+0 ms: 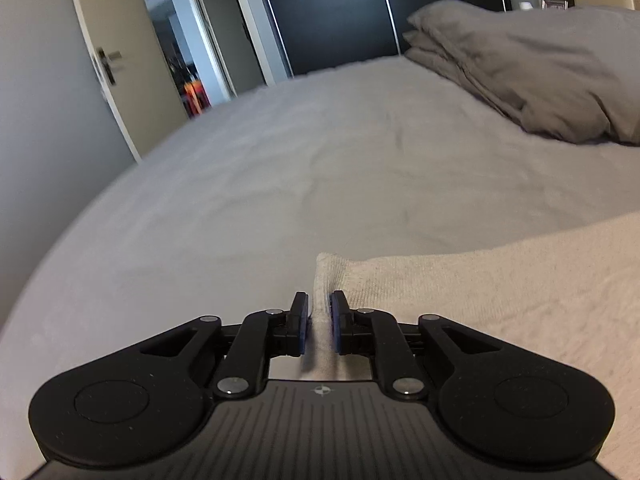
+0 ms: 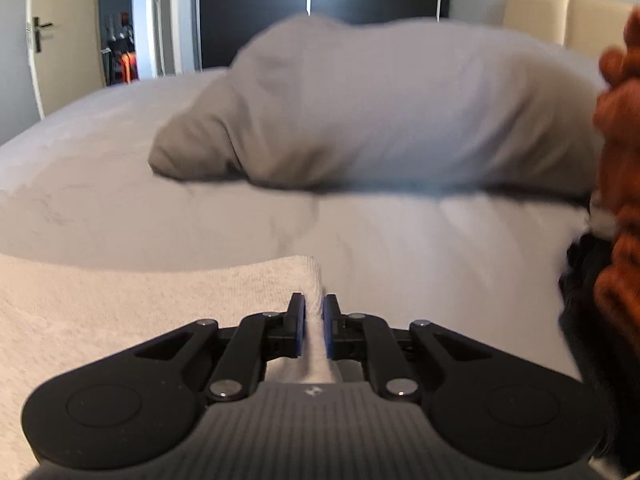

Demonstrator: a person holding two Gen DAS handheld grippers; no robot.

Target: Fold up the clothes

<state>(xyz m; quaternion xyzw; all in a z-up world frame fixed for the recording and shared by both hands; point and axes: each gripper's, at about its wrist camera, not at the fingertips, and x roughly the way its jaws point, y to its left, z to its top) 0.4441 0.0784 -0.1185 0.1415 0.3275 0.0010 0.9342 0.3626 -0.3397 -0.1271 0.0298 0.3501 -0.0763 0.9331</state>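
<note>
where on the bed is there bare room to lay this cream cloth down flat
Bare sheet runs from the cream cloth out to the bed's left edge by the door, and ahead toward the grey pillows. The right is crowded: pillows, plus an orange fuzzy thing at the edge. Left gripper and right gripper each pinch a cloth corner.

Both wrist cameras sit low and close over the bed [image 1: 280,168], facing its far side. The left views the cream cloth's [image 1: 500,300] left corner, the right its right corner; both share the grey pillow [image 2: 400,112].
</note>
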